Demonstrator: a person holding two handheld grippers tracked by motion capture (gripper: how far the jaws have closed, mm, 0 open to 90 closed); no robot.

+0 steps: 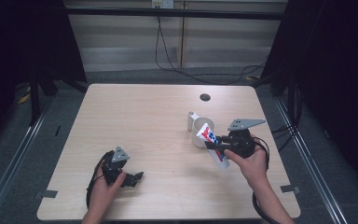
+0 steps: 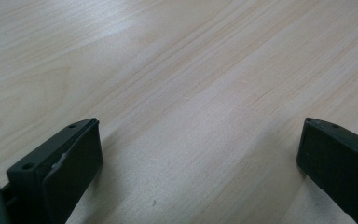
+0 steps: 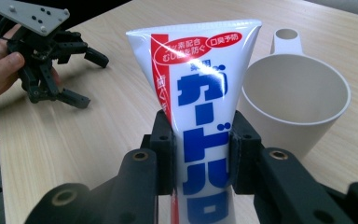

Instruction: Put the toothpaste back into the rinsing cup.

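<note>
My right gripper (image 1: 216, 145) is shut on a white toothpaste tube (image 3: 200, 98) with red and blue print; its jaws pinch the tube across the middle (image 1: 213, 144). The tube's crimped flat end points up and leans toward a cream mug (image 3: 293, 100) that stands just behind it (image 1: 198, 132), handle turned to the far side. The left gripper (image 1: 137, 178) rests low over the near left of the table, open, with bare wood between its fingers (image 2: 67, 163). In the right gripper view, the left gripper (image 3: 81, 79) sits at the far left, a hand around it.
A light wooden table (image 1: 135, 121) has a round cable hole (image 1: 205, 97) near its far edge. Black cables trail on the floor beyond the table. Dark curtains and frame rails flank both sides.
</note>
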